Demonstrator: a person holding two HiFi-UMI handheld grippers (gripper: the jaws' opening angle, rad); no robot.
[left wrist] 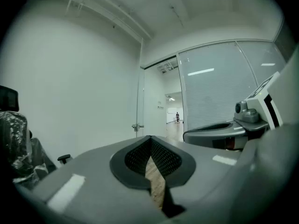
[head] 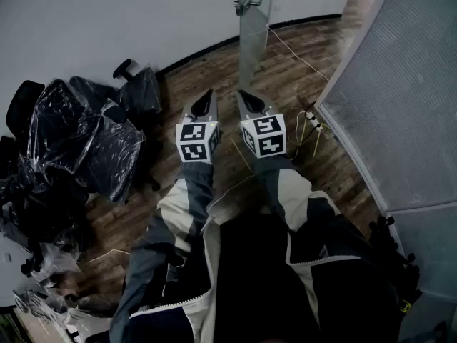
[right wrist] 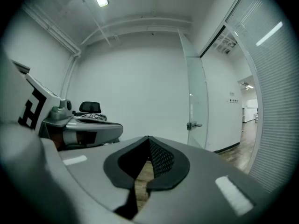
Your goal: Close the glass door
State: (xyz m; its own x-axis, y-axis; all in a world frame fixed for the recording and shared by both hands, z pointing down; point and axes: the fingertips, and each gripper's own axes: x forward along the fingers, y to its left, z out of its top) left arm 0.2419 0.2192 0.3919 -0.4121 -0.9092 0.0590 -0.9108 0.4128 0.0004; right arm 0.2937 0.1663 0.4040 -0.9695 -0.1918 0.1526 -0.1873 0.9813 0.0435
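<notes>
The glass door (head: pixel 253 45) stands ajar ahead of me, its metal handle (head: pixel 246 3) at the top of the head view. Both grippers are held side by side at chest height, well short of the door. My left gripper (head: pixel 206 97) is shut with nothing in it, and my right gripper (head: pixel 247 98) is shut and empty too. In the left gripper view the door's handle (left wrist: pixel 137 126) shows beyond the left gripper (left wrist: pixel 150 142), with the doorway to its right. In the right gripper view the glass door (right wrist: pixel 196 101) and its handle (right wrist: pixel 194 125) lie ahead and right of the right gripper (right wrist: pixel 148 142).
Office chairs wrapped in black plastic (head: pixel 78 141) crowd the left side. A frosted glass partition (head: pixel 400 98) runs along the right. Cables and a power strip (head: pixel 308 116) lie on the wooden floor (head: pixel 207 70) near its foot. A white wall (head: pixel 107 20) stands behind the door.
</notes>
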